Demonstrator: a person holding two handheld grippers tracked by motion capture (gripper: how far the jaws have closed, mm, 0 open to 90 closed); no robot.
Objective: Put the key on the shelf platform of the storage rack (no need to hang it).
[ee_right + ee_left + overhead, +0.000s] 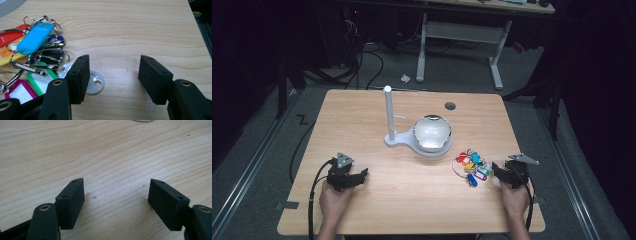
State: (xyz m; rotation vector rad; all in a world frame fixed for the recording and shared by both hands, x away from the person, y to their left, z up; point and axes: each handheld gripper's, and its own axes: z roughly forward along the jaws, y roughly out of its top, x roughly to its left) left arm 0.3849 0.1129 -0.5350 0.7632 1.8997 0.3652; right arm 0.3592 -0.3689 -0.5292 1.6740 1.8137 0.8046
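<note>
A bunch of coloured key tags (471,165) on metal rings lies on the wooden table (412,200), right of centre. My right gripper (498,169) rests just right of it, open, with bare wood between its jaws. In the right gripper view the tags (32,40) spread at the left, and a white round tag (95,83) lies partly behind the left jaw of my right gripper (113,75). My left gripper (361,175) sits at the front left, open. In the left gripper view its jaws (116,197) stand wide over empty wood.
A white stand with an upright post (388,112) holds a shiny round bowl (432,132) at the table's middle. A dark round hole (450,106) is near the far edge. The table's right edge lies close to my right gripper. Another desk (462,30) stands beyond.
</note>
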